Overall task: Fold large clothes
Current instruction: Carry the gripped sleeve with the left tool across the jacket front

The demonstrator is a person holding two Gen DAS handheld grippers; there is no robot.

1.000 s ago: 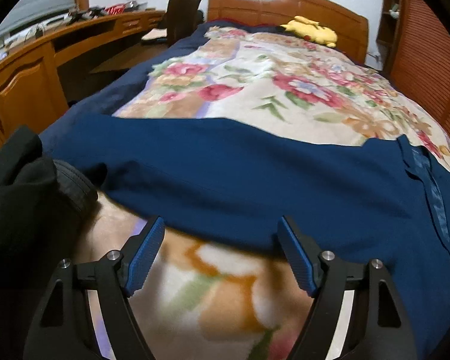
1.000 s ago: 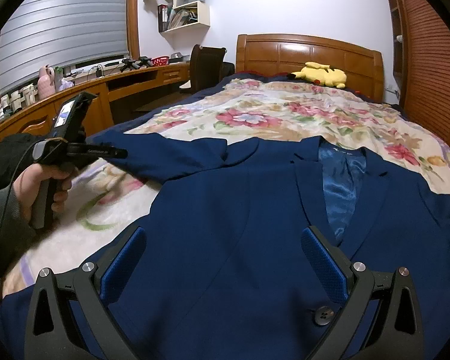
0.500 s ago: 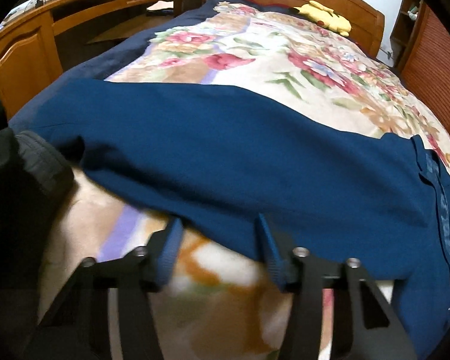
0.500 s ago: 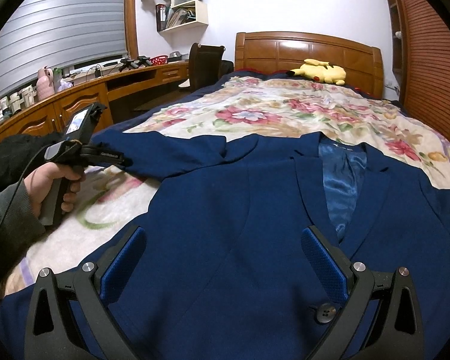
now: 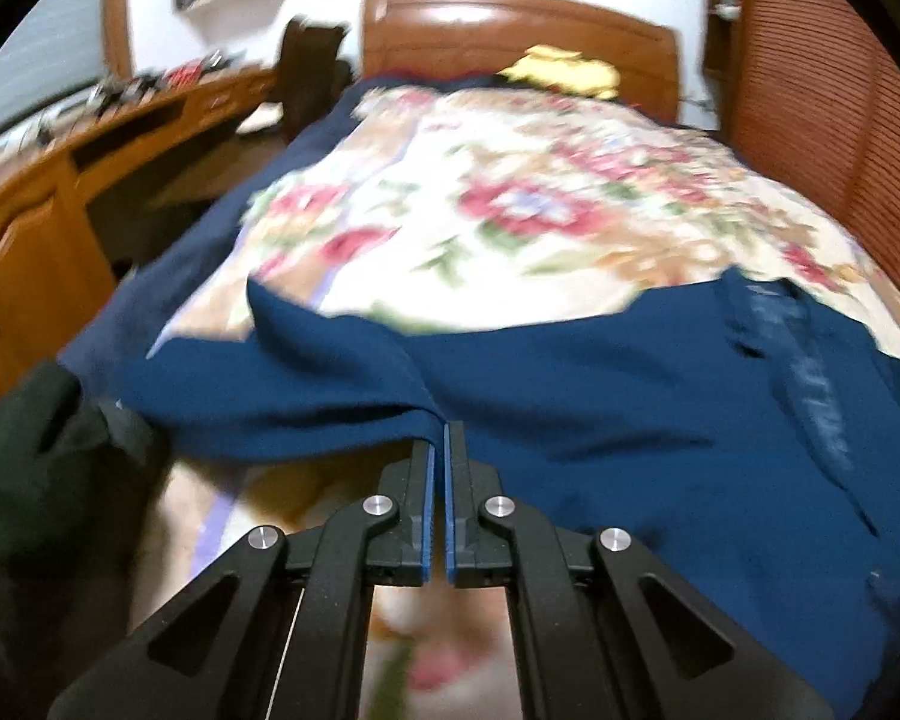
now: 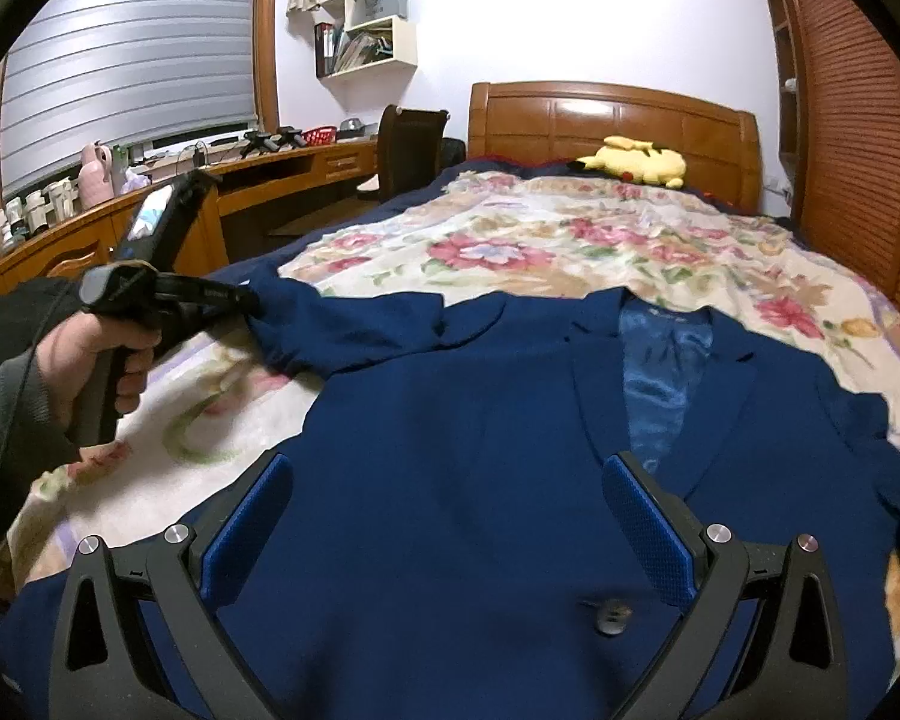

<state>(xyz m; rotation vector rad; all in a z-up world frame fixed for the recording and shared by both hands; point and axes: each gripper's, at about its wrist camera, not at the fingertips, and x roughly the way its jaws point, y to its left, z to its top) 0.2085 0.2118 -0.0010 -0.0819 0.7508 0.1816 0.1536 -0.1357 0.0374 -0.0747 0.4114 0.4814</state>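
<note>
Bedding comes first: a cream blanket printed with red and pink flowers [image 6: 558, 246] covers a wide bed with a glossy brown wooden headboard [image 6: 612, 114]. On the blanket's near half lies the navy blue suit jacket [image 6: 468, 480], front up, collar towards the headboard, its shiny lighter-blue lining [image 6: 654, 384] showing at the open neck. Pale lettering sits near the top of the lining, too small to read. A yellow plush toy [image 6: 636, 162] rests against the headboard.

The left gripper [image 5: 438, 444], black-framed with blue pads, has just been closing and is now clamped on the edge of the jacket's sleeve [image 6: 342, 330], which rises off the blanket towards it; a bare hand [image 6: 90, 354] holds its handle. White print on its black arm is illegible. The right gripper [image 6: 450, 516] hovers over the jacket's front, jaws wide apart, gripping nothing, above a dark round button [image 6: 612, 615].
</note>
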